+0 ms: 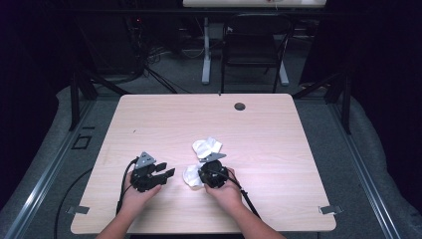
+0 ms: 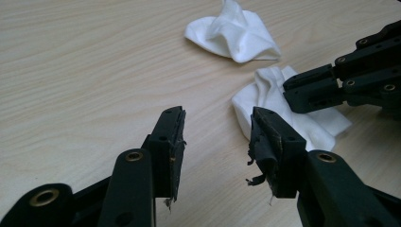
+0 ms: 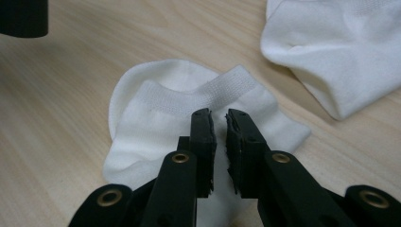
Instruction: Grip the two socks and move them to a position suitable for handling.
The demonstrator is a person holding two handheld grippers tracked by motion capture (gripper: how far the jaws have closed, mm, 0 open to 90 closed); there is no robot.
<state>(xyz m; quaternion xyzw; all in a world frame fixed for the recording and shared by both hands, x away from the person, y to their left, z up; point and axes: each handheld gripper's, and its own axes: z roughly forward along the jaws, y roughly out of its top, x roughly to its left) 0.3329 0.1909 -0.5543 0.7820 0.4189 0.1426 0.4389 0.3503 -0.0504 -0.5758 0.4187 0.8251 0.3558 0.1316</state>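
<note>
My right gripper [image 3: 218,124] over near white sock [image 3: 161,118], jaws almost together, thin fold of cuff between tips; cannot tell if pads really press it. No earlier picture, so only this. Near sock lies flat on wooden table [image 1: 278,129], just in front of my right hand [image 1: 226,191]; long axis along my jaws, ribbed cuff end pointing away. Second white sock [image 1: 206,147] crumpled, just beyond first one. My left gripper [image 2: 217,137] jaws wide apart, nothing between, aimed to near sock.
</note>
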